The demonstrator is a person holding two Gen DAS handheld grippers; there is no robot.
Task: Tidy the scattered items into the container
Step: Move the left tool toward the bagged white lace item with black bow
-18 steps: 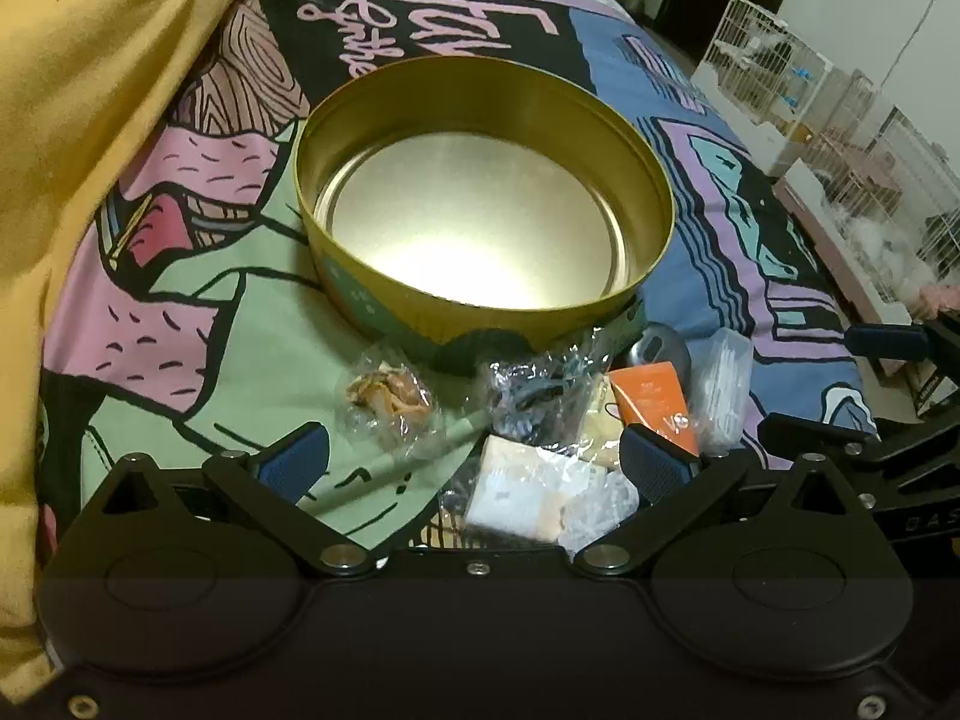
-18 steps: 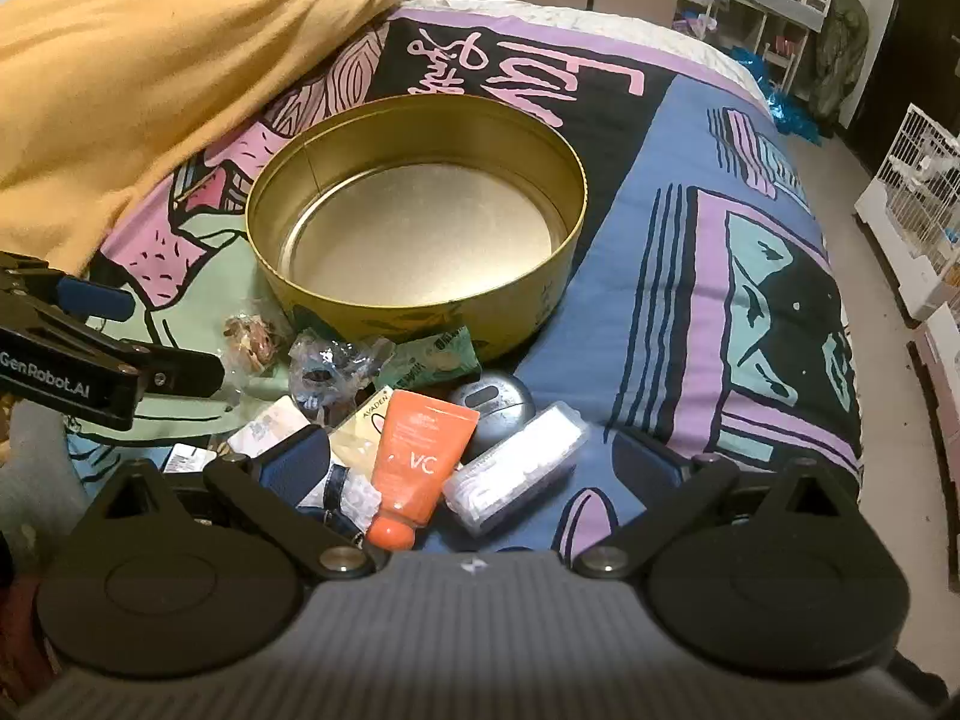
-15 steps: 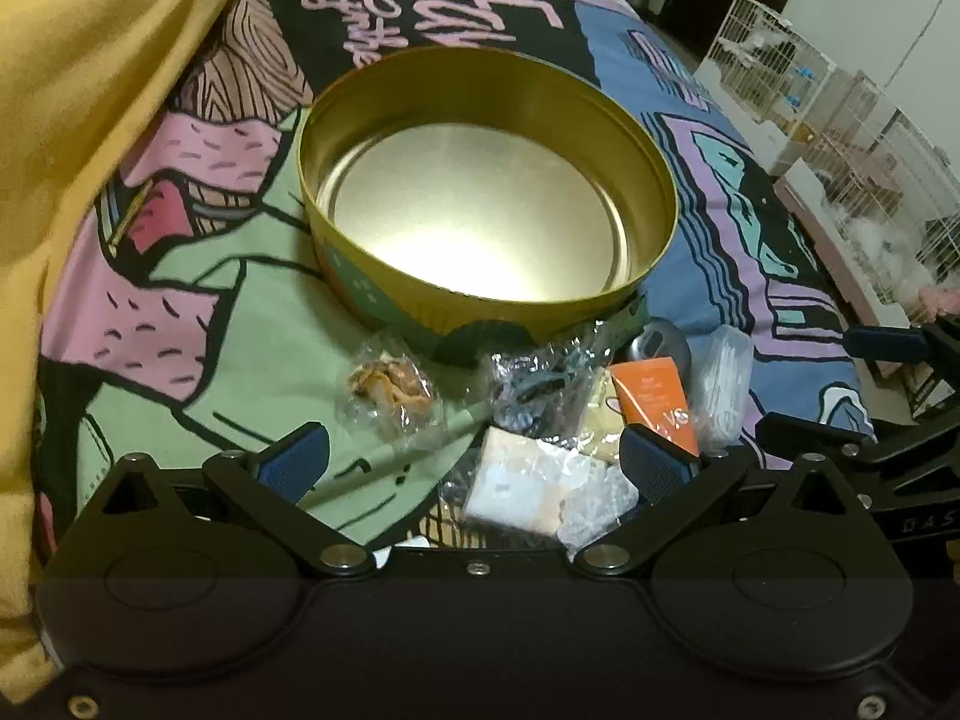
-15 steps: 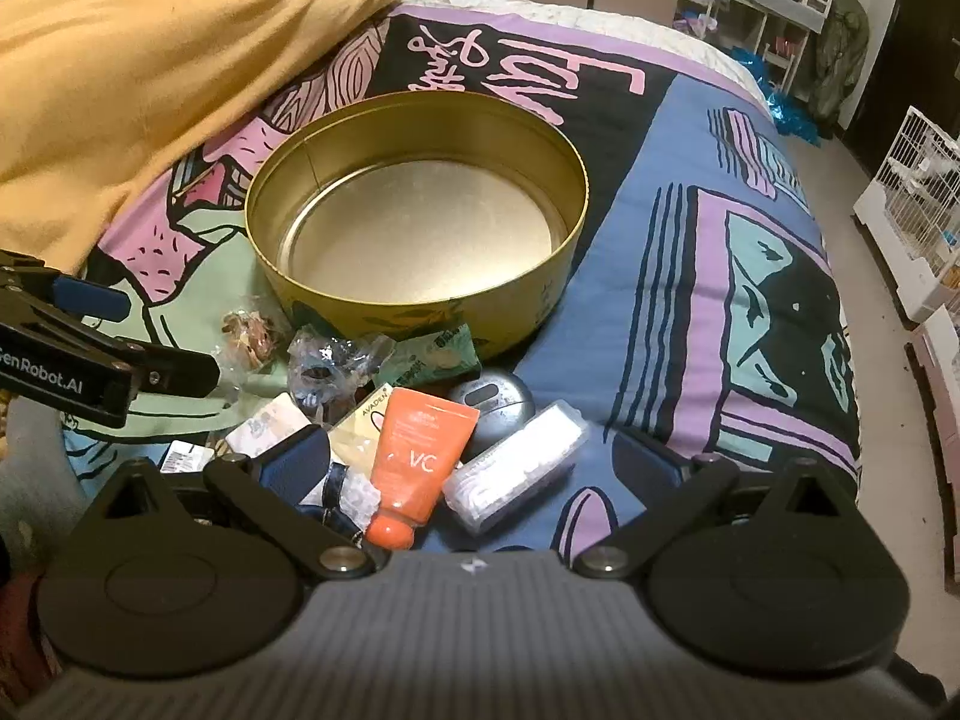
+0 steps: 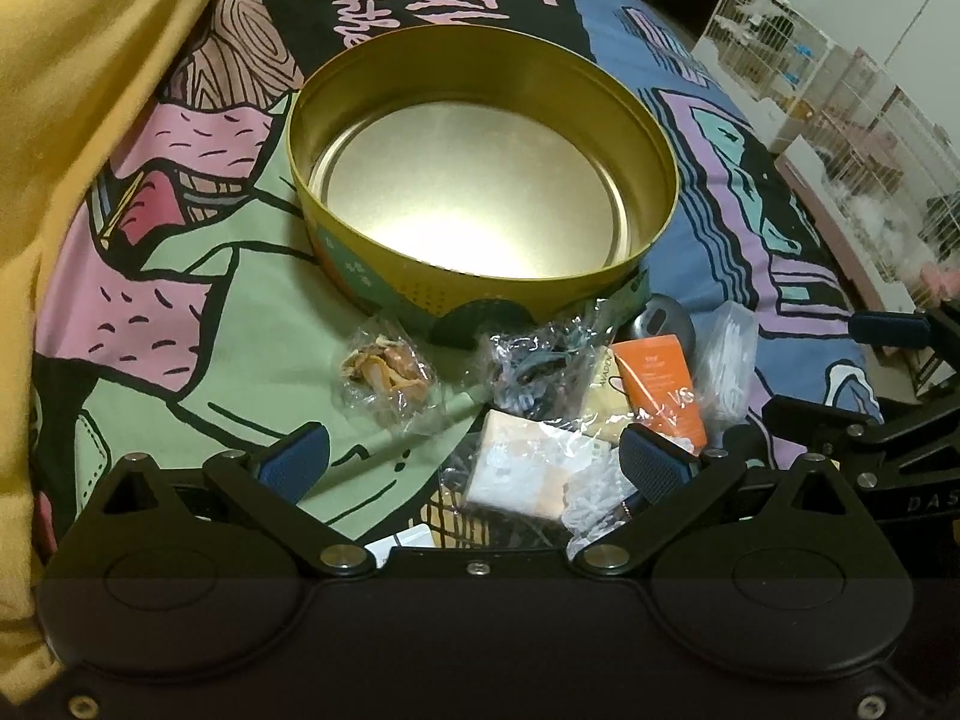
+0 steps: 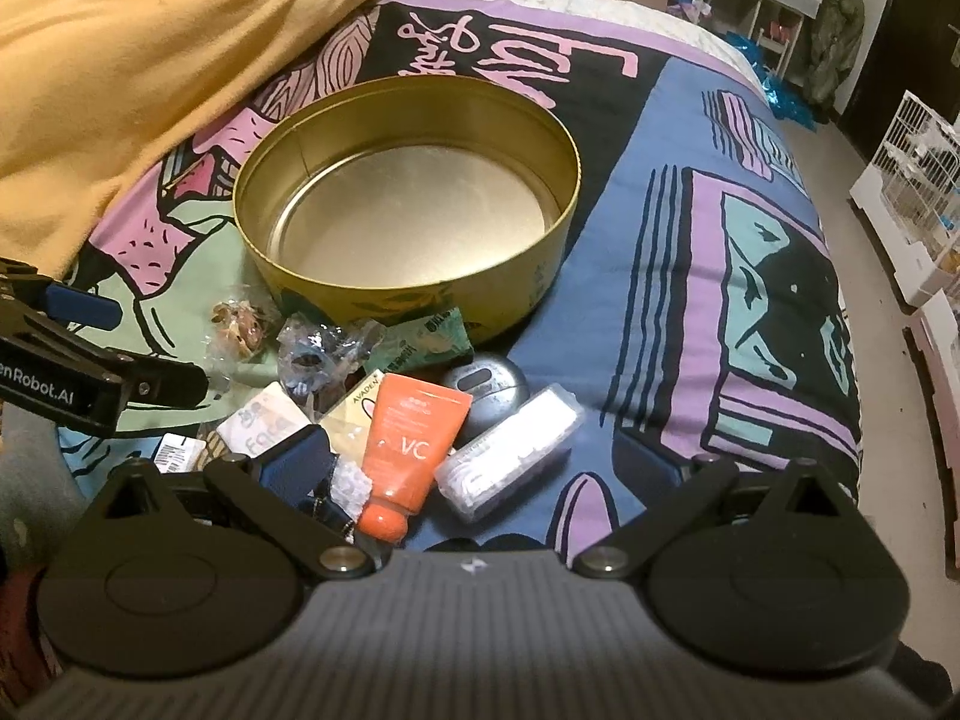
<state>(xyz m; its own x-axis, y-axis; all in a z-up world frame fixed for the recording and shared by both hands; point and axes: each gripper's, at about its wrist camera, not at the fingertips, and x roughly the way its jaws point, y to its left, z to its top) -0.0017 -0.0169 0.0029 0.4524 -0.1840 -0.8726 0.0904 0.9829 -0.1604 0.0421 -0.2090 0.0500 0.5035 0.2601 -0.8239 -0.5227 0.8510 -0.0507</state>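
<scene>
The round gold metal tin (image 5: 480,180) sits empty on my colourful cartoon-print bedspread (image 6: 690,228). The orange VC tube (image 6: 414,432), clear plastic box of white swabs (image 6: 510,450) and small crinkly bagged snack (image 5: 384,369) lie clustered just before it. My left gripper (image 5: 474,468) and right gripper (image 6: 474,468) both gape wide, holding nothing.

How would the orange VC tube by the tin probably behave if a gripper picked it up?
The orange tube looks like soft plastic, so it would probably dent rather than crack. Its flat, crimped end suggests that it would stay put, not roll. It overlaps neighbouring packets beside the gold tin, so lifting it may drag them.
</scene>
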